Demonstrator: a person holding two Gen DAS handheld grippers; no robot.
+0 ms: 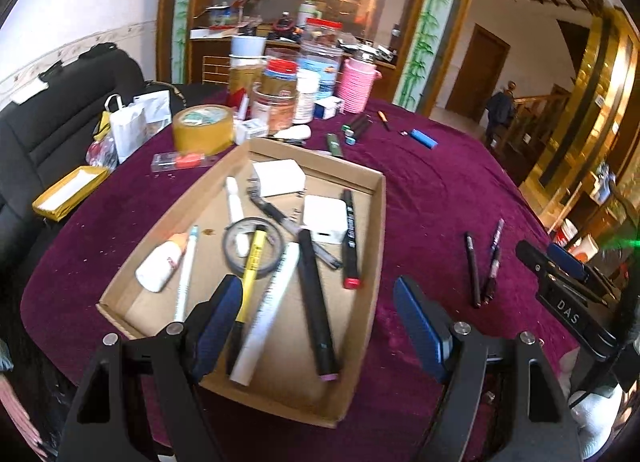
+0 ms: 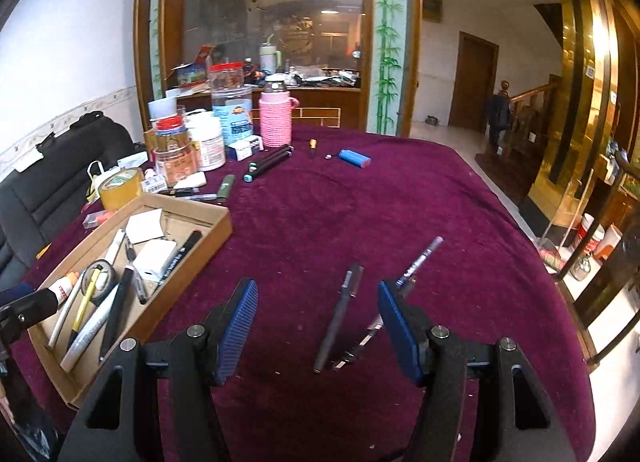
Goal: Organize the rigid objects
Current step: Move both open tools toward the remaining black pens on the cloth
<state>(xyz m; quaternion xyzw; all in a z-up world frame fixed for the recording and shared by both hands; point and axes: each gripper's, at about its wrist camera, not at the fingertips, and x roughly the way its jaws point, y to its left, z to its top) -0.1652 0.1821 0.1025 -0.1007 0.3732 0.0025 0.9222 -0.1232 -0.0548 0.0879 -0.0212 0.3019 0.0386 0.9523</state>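
Both grippers are standing open and empty: the left gripper point(image 1: 318, 322) is hovering over the box point(image 1: 372, 246), and the right gripper point(image 2: 318, 328) is aiming at the pens point(image 2: 338, 316) near the table's point(image 2: 400, 198) front edge, probably to collect them.

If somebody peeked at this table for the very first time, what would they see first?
Probably the cardboard tray in the middle of the purple tablecloth, packed with markers, pens, a glue bottle and white adapters. Next, the pink woven bottle at the far side, standing among jars, and the blue lighter lying alone on the cloth. Close up, a few pens lie loose on the cloth between the open fingers of the right gripper.
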